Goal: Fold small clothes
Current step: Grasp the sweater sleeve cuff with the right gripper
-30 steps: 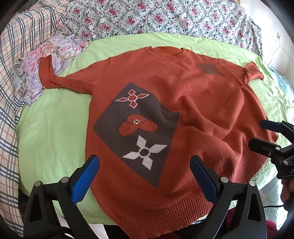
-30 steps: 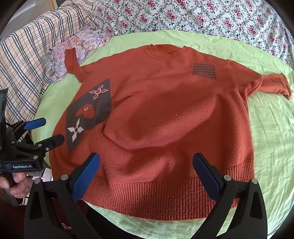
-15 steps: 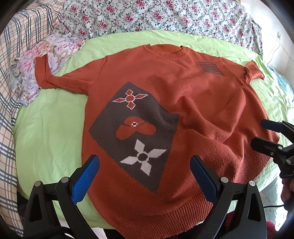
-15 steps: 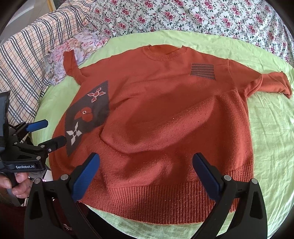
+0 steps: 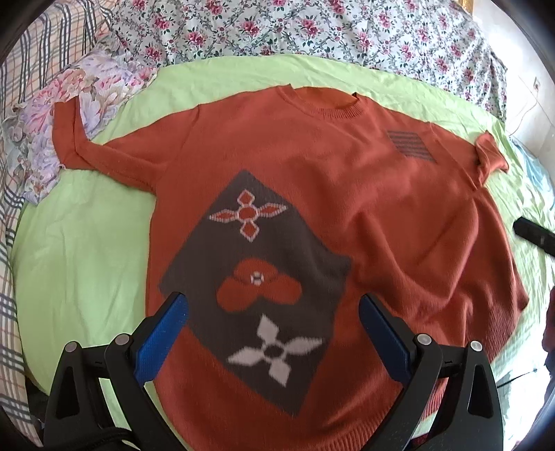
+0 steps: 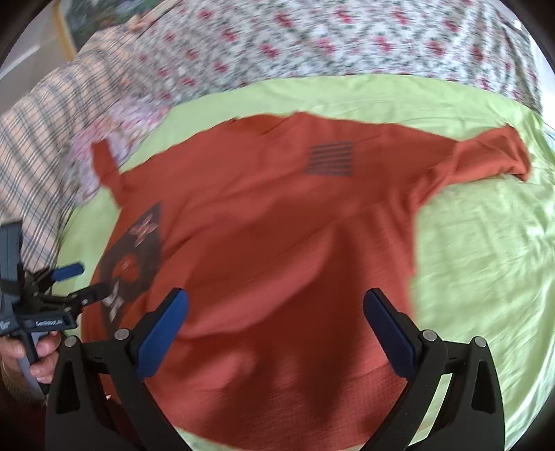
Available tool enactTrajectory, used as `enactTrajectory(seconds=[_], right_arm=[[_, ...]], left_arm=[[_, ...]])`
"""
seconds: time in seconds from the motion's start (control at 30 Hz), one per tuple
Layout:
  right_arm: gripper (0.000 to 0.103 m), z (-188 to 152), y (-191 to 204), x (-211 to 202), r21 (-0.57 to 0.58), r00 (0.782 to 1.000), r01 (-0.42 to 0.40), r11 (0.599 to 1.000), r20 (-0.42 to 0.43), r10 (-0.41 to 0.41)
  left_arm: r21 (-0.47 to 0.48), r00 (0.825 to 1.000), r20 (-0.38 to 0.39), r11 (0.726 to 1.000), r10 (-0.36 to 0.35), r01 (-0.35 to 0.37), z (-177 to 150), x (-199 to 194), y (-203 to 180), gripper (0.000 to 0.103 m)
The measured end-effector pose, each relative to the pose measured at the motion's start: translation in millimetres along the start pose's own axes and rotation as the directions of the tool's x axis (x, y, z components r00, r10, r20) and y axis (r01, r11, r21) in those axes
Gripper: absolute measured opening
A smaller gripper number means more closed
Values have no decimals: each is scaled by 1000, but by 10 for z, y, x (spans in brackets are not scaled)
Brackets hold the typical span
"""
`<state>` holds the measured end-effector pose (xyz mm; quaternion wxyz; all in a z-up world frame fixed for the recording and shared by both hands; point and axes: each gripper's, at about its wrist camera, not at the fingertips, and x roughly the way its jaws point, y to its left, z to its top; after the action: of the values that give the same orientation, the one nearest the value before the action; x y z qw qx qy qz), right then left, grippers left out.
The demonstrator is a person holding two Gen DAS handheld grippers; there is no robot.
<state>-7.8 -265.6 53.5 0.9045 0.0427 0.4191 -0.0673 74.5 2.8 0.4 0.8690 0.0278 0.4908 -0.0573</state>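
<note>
While both pairs of tongs, left tongs (image 5: 274, 312) and right tongs (image 6: 275, 308), hover wide apart over the rust-orange knitted sweater (image 5: 347, 194), a grab could bunch its wrinkled middle, making a crooked fold.

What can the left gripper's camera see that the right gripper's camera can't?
Only the left wrist view shows the sweater's grey panel sharply and whole, with its three knitted motifs, plus the ribbed collar. It catches only a dark tip of the other tool at its right edge.

Only the right wrist view, which is blurred, shows the left gripper from the side, open, and the hand holding it, plus the whole right sleeve.

Both show the orange sweater spread on the green sheet, the striped patch, the floral bedding, and the camera's own open gripper.
</note>
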Motion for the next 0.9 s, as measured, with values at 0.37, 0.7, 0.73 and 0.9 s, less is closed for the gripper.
enactTrajectory(seconds=[0.37, 0.7, 0.73, 0.9], right_arm=[[89, 1154, -1884, 266, 259, 965, 246, 934, 19, -260], [68, 2029, -3261, 1060, 408, 897, 420, 810, -56, -437], [68, 2071, -3344, 1139, 412, 891, 435, 801, -68, -449], [34, 2101, -3671, 1435, 426, 862, 498, 755, -145, -486]], left_arm=[[-1, 1000, -19, 1000, 5, -5, 494, 302, 0, 99], [-47, 996, -88, 999, 15, -19, 805, 716, 50, 99], [-50, 994, -106, 999, 8, -14, 825, 786, 40, 99], [-57, 993, -118, 998, -17, 10, 877, 872, -14, 99]])
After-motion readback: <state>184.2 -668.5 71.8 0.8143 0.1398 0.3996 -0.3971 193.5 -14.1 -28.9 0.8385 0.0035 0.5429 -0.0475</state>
